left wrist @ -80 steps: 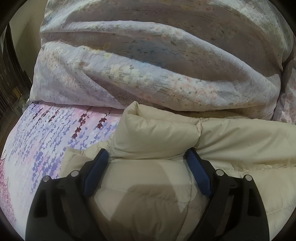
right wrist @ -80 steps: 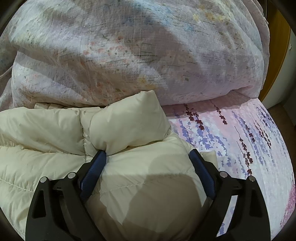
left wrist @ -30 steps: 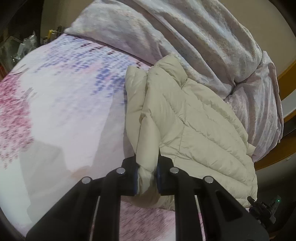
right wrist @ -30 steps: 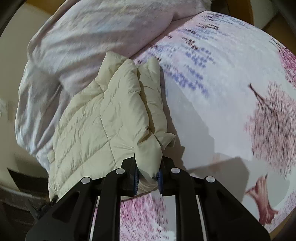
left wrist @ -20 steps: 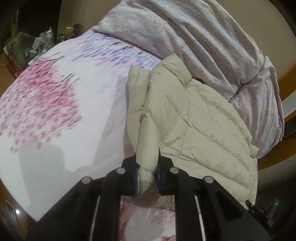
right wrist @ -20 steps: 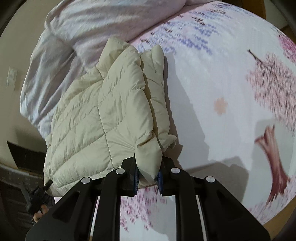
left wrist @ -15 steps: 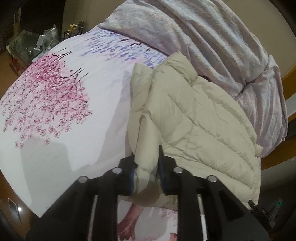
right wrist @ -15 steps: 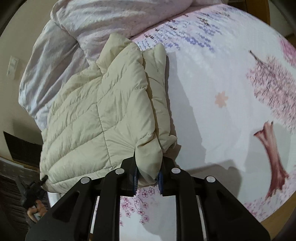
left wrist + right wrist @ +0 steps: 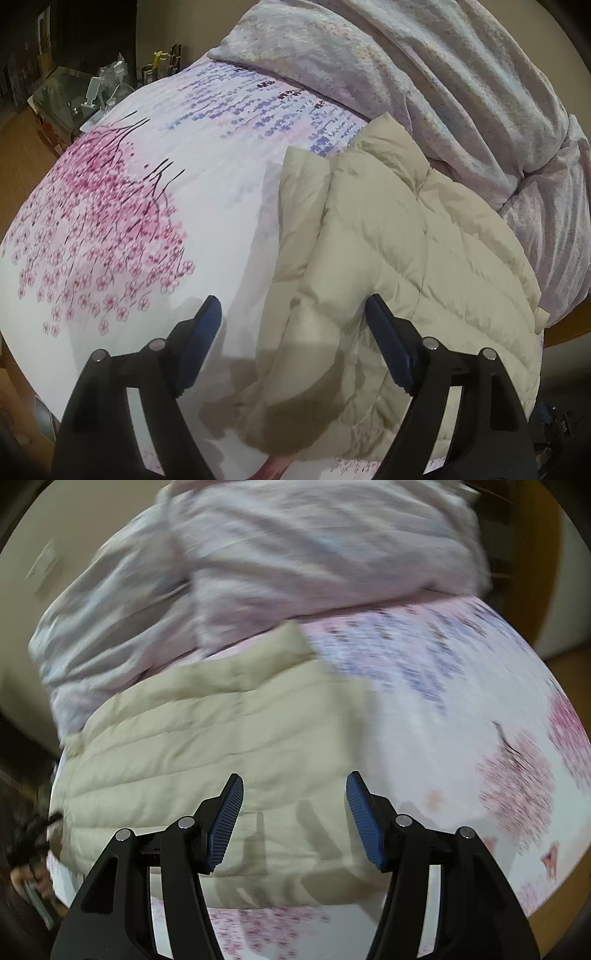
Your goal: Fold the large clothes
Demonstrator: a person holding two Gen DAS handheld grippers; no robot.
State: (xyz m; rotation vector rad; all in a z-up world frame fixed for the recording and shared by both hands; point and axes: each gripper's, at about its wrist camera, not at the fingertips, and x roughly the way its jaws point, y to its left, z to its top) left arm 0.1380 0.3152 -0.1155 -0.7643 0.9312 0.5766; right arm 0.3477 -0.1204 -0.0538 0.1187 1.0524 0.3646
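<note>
The cream quilted jacket (image 9: pixel 399 258) is seen lying folded on the flowered bedsheet (image 9: pixel 155 206), its far end lodged against the bunched duvet (image 9: pixel 461 74) and its near end close to the bed's front edge. Its long axis is judged to run from the duvet toward the grippers in the left wrist view, while in the blurred right wrist view the jacket (image 9: pixel 207 746) is spread more crosswise. The left gripper (image 9: pixel 293 345) is held wide apart with nothing between its blue pads; the jacket's near corner lies just ahead, toward the right pad, with bare sheet under the left one. The right gripper (image 9: pixel 293 818) is likewise spread and grips nothing, and the jacket's near edge lies directly ahead of and below its pads. Neither is clearly nearer; whether fabric is touched cannot be told.
</note>
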